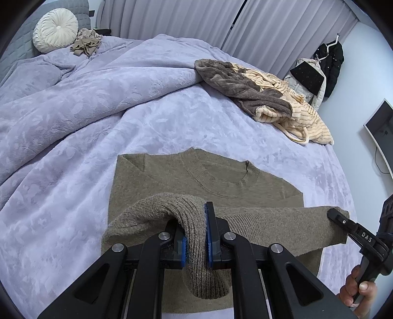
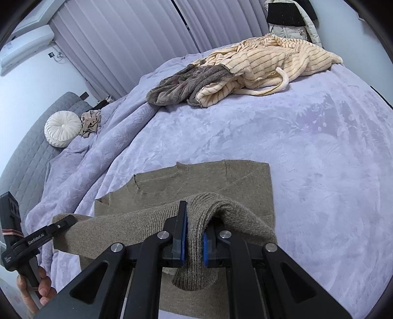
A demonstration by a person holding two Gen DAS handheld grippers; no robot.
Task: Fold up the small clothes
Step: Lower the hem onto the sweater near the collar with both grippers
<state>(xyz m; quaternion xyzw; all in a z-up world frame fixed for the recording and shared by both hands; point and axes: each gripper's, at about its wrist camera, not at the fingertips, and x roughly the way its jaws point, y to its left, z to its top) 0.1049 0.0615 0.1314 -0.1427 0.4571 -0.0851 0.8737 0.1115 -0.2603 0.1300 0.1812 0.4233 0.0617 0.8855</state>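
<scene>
An olive-brown knit sweater [image 1: 196, 176] lies flat on the lilac bedspread [image 1: 73, 171], collar toward the far side. My left gripper [image 1: 205, 228] is shut on the sweater's ribbed bottom hem at its left corner, with the knit bunched between the blue pads. My right gripper [image 2: 194, 230] is shut on the hem's other corner. The hem [image 1: 282, 225] stretches between both grippers, lifted and carried over the sweater's body [image 2: 221, 176]. The right gripper [image 1: 336, 217] shows at the left wrist view's right edge, the left gripper [image 2: 66, 222] at the right wrist view's left edge.
A heap of cream striped and grey-brown fleece clothes [image 1: 270, 98] lies at the bed's far side. A round white cushion [image 1: 55, 30] and a crumpled beige garment [image 1: 87, 45] sit by the grey headboard. Curtains [image 1: 172, 17], hanging coats [image 1: 326, 66] and a monitor [image 1: 380, 130] stand beyond.
</scene>
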